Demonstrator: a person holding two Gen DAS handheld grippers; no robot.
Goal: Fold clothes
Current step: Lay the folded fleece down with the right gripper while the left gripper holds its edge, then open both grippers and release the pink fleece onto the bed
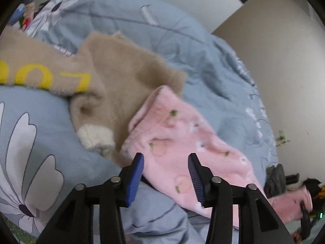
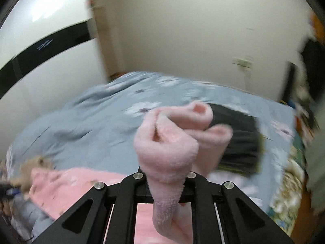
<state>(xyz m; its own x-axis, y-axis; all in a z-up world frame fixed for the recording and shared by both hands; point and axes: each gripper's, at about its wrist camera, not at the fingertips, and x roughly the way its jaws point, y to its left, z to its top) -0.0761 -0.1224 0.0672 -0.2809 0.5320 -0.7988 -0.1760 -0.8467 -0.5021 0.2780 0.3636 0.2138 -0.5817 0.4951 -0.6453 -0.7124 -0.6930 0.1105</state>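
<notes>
**Pink fleece lifted by one end, other end let go**

The right gripper (image 2: 165, 172) is clenched on a bunched end of the fuzzy pink fleece garment with a peach print (image 1: 182, 142), raised above the pale blue flower-printed quilt (image 1: 126, 26). The left gripper (image 1: 165, 172) stands released, its ribbed blue pads apart above the fleece, nothing pinched between them. A fluffy beige sweater with yellow letters (image 1: 126, 71) lies beside the pink garment. A dark folded cloth (image 2: 239, 138) rests toward the quilt's right edge.

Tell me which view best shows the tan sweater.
Left wrist: the tan sweater lies unblurred on the bed, its yellow letters and white cuff plain. Right wrist gives only a blurred tan scrap at the left edge.
</notes>
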